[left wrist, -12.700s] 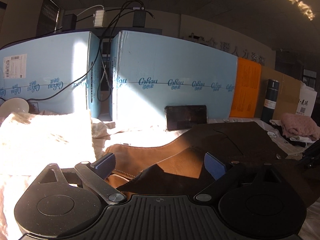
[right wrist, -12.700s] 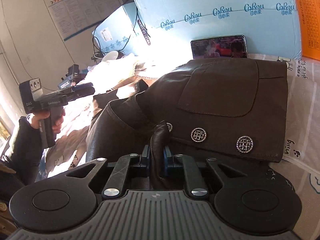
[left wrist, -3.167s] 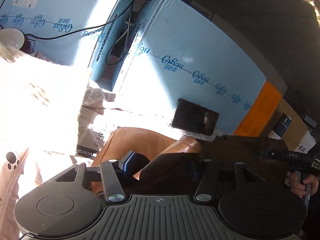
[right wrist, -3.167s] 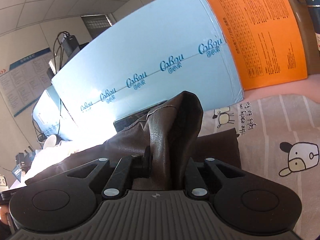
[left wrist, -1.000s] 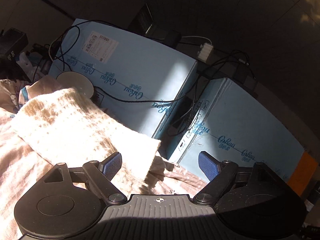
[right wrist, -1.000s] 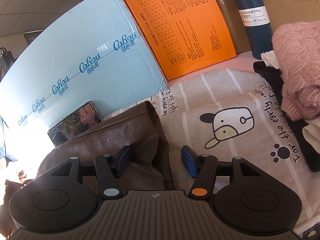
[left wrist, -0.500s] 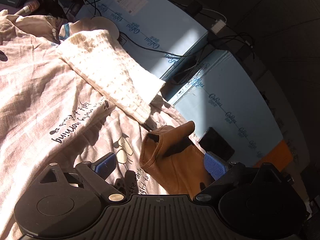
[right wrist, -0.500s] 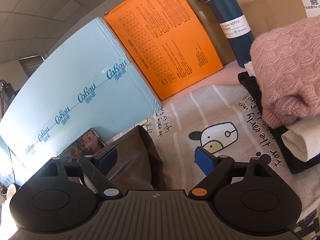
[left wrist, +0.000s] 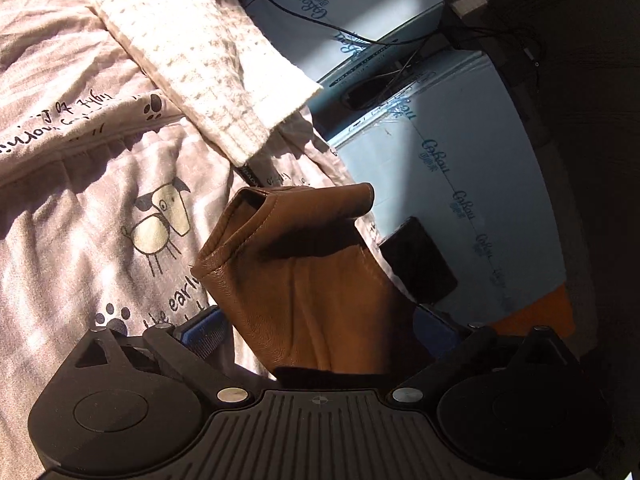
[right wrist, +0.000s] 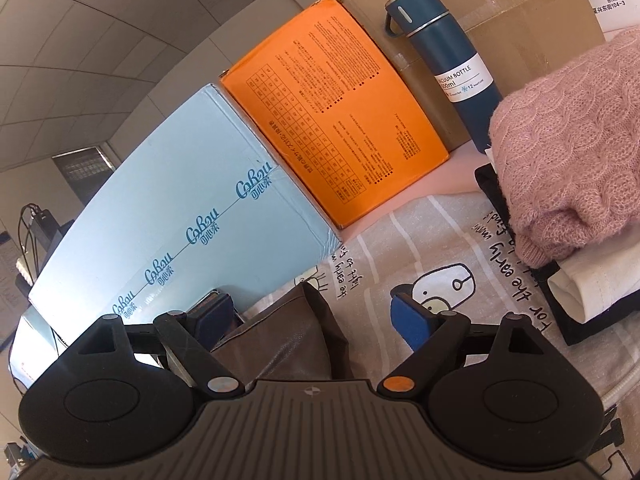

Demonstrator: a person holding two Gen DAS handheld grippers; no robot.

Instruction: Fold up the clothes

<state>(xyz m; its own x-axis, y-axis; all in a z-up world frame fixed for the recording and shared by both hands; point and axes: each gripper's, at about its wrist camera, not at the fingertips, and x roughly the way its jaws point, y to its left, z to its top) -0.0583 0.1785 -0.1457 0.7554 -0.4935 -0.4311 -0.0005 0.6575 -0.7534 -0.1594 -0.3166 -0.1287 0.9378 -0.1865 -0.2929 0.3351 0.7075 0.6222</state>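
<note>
Left wrist view: left tongs (left wrist: 320, 330) spread, brown leather sleeve (left wrist: 296, 280) between them on printed sheet (left wrist: 80, 240); cream knit (left wrist: 200, 52) beyond. Right tongs (right wrist: 310, 320) spread — dark leather garment (right wrist: 288, 344) between; pink sweater (right wrist: 572, 160) farther right.

The left gripper (left wrist: 320, 330) has a black body with a ribbed plate in the middle, 2 round discs at its sides, and 2 silver screws at the base of its black linkage arms. Its fingertips (left wrist: 206, 330) carry blue pads with a fine texture. The right gripper (right wrist: 312, 318) has the same black ribbed body and blue pads, but 1 screw is silver and the other has an orange cap.
</note>
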